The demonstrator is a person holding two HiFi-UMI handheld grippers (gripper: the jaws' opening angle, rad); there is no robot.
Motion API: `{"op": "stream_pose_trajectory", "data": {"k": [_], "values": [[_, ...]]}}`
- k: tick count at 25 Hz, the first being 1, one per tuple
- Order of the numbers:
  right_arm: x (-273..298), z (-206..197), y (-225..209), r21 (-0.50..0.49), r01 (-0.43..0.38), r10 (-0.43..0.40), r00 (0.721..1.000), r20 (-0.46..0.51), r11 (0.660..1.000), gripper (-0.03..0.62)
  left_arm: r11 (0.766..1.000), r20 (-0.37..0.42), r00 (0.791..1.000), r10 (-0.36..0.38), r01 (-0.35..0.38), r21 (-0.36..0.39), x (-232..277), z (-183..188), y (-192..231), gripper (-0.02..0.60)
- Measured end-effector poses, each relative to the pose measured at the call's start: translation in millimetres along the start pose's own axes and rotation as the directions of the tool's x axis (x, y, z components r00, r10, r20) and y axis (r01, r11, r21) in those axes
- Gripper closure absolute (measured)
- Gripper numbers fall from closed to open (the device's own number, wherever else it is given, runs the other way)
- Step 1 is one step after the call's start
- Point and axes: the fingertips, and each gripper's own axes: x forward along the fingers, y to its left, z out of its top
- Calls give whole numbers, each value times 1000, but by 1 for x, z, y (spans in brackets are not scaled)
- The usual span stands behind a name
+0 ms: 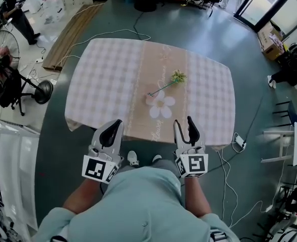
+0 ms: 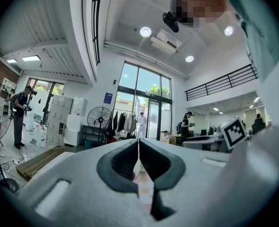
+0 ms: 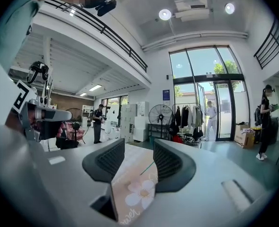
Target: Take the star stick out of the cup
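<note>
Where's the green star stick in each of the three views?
Head view: the star stick lies flat near the middle of the table, slanting up to the right.
Left gripper view: only a faint green sliver, low centre, in the slit between the closed jaws.
Right gripper view: its stem, centre, between the parted jaws.
Shared landmark: the printed white flower on the cloth, just nearer than the stick.

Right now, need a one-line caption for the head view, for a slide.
Star stick lies on the checked tablecloth; left gripper shut, right gripper open, both empty at the near edge.
</note>
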Motion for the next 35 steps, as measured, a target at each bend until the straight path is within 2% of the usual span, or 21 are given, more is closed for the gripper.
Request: {"op": "stream_pose_trajectory", "data": {"k": [5, 14, 19, 25, 35], "values": [[19, -17, -15, 16, 22, -22, 1000, -22, 1000, 428, 1000, 4, 1000, 14, -14, -4, 9, 2, 5, 574], [63, -45, -21, 30, -25, 27, 998, -57, 999, 436, 996, 30, 996, 83, -83, 17, 11, 15, 9, 574], [84, -60, -25, 85, -29, 35, 997, -67, 996, 451, 993, 26, 993, 118, -118, 26, 8, 14, 11, 574], [105, -87, -42, 207, -8, 30, 994, -104, 978, 456, 987, 29, 988, 153, -154, 43, 3, 14, 10, 574], [139, -119, -48, 263, -13, 63, 982, -181, 965, 457, 978, 25, 979, 200, -201, 56, -2, 18, 13, 574]]}}
